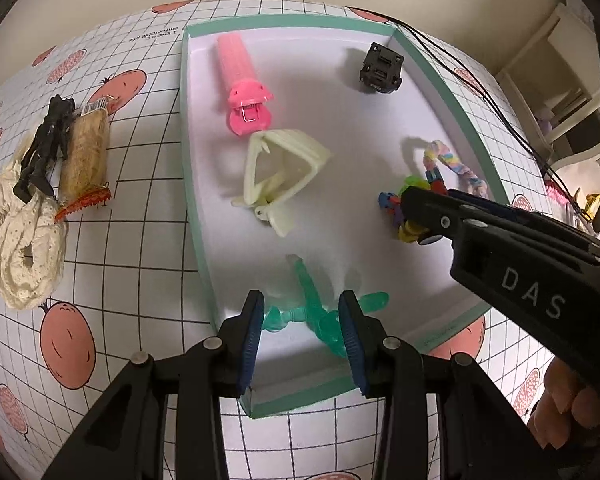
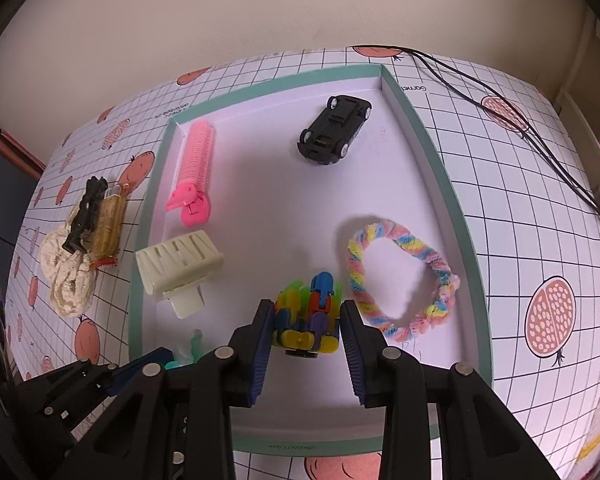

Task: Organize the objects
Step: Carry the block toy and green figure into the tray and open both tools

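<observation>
Left wrist view gives me the best overall picture: the shallow box (image 1: 440, 92) with the teal rim sits on the gridded counter (image 1: 140, 240) and already holds a pink hair clip (image 1: 242, 88), a cream claw clip (image 1: 280, 172), a black toy car (image 1: 381, 68), a pastel braided ring (image 1: 452, 164), a green translucent figure (image 1: 320, 312) and a multicoloured block toy (image 1: 400, 208). Off to the left, outside the box, a small heap remains: a cream lace scrunchie (image 1: 24, 236), a dark figure (image 1: 46, 148), a tan roller (image 1: 85, 156) and a small orange comb clip (image 1: 85, 202). So I judge the sorting partly done (which group belongs where I can't tell).

My left gripper (image 1: 302, 326) has its jaws parted, straddling the green figure; the right pad looks to be touching it, the left pad stands just clear. My right gripper (image 2: 306, 338) is likewise spread, bracketing the block toy, both pads close beside it or barely touching, with no firm squeeze evident yet.
</observation>
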